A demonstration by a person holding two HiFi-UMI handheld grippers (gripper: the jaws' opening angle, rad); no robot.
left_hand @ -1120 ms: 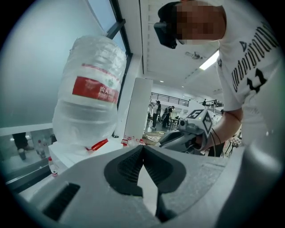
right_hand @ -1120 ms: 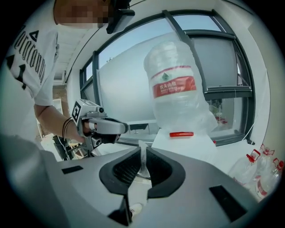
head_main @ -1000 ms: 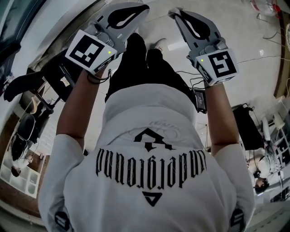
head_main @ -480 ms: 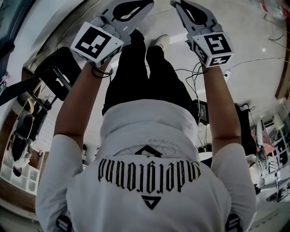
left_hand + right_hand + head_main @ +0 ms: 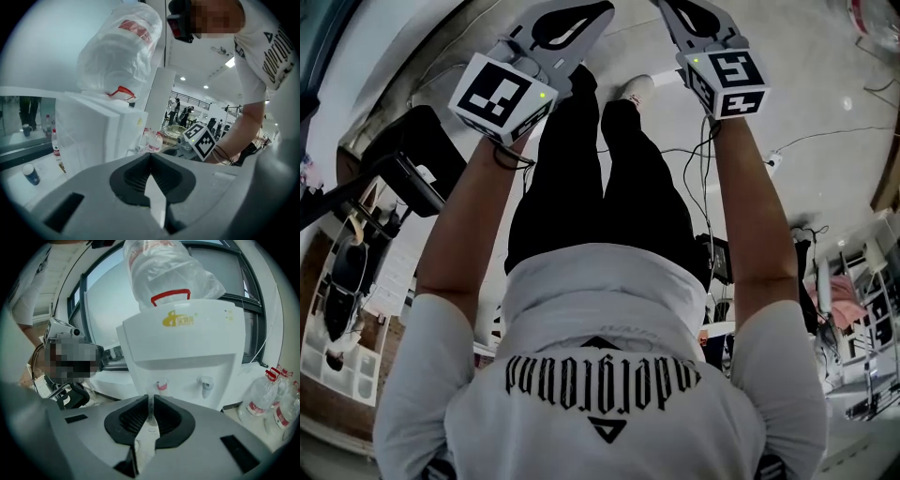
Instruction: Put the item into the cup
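In the head view both grippers are held out ahead at arm's length, near the top edge. My left gripper (image 5: pixel 581 17) is shut, its jaws meeting with nothing between them (image 5: pixel 150 155). My right gripper (image 5: pixel 680 11) is also shut and empty (image 5: pixel 150 398). Its marker cube (image 5: pixel 202 140) shows in the left gripper view. A small blue and white cup-like container (image 5: pixel 31 173) stands on a ledge at the lower left. I cannot pick out any task item.
A white water dispenser (image 5: pixel 187 348) topped by a bag-wrapped bottle (image 5: pixel 164 268) stands just ahead of both grippers; its side (image 5: pixel 98 131) fills the left gripper view. Several water bottles (image 5: pixel 276 401) stand to its right. Cables (image 5: pixel 825 136) lie on the floor.
Both arms have stretched further forward, carrying the grippers toward the top edge of the head view. Both stay shut.
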